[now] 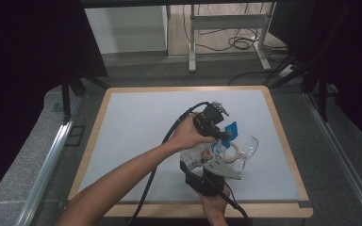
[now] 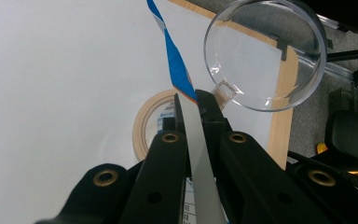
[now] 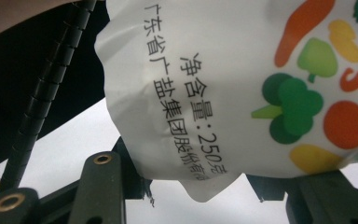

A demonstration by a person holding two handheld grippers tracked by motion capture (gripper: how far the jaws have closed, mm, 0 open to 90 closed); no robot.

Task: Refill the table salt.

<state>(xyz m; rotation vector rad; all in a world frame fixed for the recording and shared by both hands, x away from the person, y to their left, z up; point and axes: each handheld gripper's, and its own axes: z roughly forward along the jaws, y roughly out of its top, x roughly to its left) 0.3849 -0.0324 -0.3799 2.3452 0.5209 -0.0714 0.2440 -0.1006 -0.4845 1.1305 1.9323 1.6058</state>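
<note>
A white bag [image 1: 199, 153] printed with vegetables [image 3: 303, 107] and black text hangs just above the table, its blue top edge [image 2: 176, 65] up. My left gripper [image 1: 226, 134] is shut on that blue and white top edge, the jaws [image 2: 193, 100] pinching the thin seam. From below, my right gripper [image 1: 206, 161] holds the bag's lower part, one jaw on each side of the bag's bottom [image 3: 205, 182]. A person's hands carry both grippers at the table's front right.
A roll of tan tape [image 2: 145, 122] lies on the white table top [image 1: 136, 136] under the bag. A clear round plastic container [image 2: 265, 51] lies beside it near the wooden right rim [image 1: 283, 136]. Table legs and cables stand on the floor behind.
</note>
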